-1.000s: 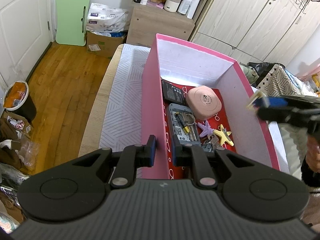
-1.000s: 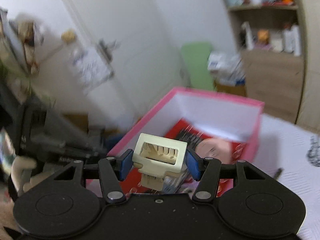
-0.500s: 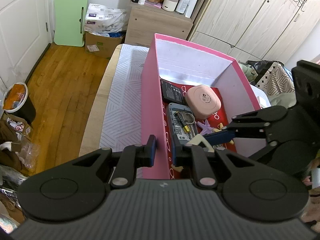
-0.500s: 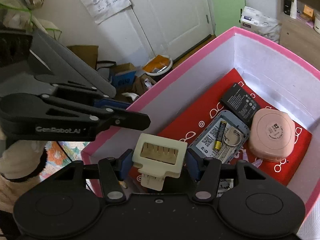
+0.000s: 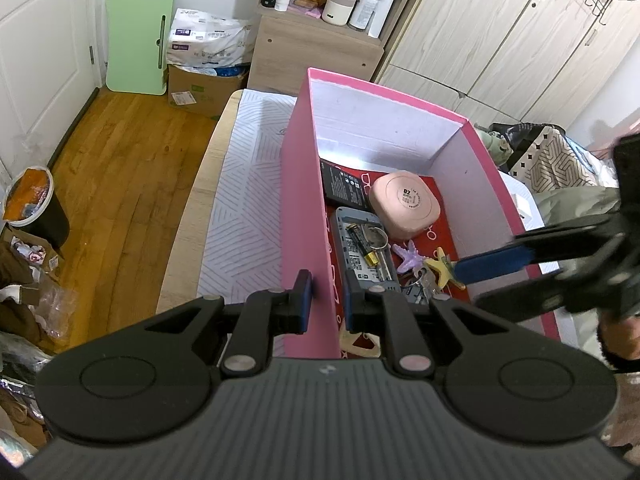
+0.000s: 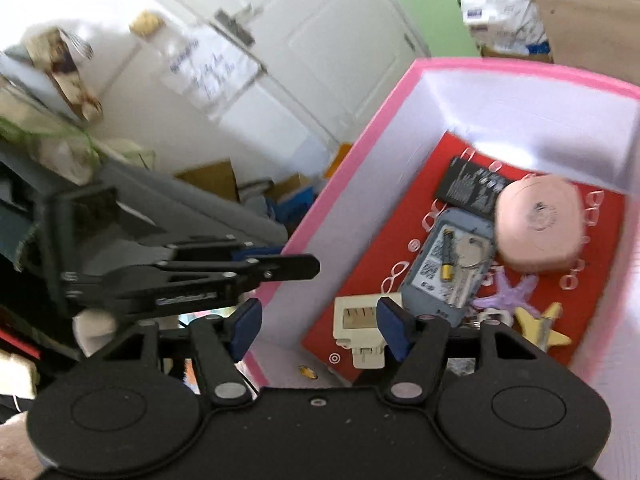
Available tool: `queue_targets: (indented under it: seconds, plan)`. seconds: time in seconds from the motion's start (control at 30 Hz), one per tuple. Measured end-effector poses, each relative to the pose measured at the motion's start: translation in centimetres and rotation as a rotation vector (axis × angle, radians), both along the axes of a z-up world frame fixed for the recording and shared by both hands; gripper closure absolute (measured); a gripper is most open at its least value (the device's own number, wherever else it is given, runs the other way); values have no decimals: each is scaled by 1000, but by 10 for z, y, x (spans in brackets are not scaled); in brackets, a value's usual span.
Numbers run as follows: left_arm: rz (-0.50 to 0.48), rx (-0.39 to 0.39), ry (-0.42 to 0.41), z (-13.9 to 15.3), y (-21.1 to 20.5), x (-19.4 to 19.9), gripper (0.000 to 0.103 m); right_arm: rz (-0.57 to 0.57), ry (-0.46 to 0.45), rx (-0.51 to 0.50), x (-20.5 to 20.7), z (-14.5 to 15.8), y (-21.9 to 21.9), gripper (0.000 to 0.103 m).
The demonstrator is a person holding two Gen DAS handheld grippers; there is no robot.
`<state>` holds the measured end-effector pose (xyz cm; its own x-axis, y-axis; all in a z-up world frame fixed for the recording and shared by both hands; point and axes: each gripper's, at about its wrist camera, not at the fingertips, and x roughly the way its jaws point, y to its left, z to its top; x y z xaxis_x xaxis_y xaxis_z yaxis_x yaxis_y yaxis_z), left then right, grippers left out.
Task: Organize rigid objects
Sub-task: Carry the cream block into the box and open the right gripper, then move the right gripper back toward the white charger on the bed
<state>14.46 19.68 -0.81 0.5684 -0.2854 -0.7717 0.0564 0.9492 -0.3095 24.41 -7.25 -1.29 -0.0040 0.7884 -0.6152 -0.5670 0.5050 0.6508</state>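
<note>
A pink box stands on the table. My left gripper is shut on its left wall near the front corner. Inside lie a pink round case, a black battery pack, a grey phone back with a battery and key, and purple and yellow star clips. My right gripper is open above the box's front end; it also shows in the left wrist view. The cream plug adapter lies loose on the box's red floor, below its fingers.
The box stands on a white patterned mat on a wooden table. Wood floor lies to the left, with a bin and clutter. A cabinet and wardrobes stand behind.
My right gripper opened and let go of the cream plug adapter, which now lies in the box. The right gripper drew back. My left gripper has kept its hold on the wall.
</note>
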Motion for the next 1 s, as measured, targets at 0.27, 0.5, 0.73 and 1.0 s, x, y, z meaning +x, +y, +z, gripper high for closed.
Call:
queue_targets:
  seconds: [0.27,0.5,0.73,1.0]
  plan:
    - [3,-6,-1,-1,1,0,90,-224,-231,66,-16,28,-86,34]
    - [9,3,0,0,1,-1,89,-423,-401,-32,-24,23,-141,34]
    - [11,15,15,3,-3,1,89,-460,-562,-138,-29,-11,-155,37]
    - [3,48,22,6,-9,5,89,-428,-552,-71,-24,-28,-146,43]
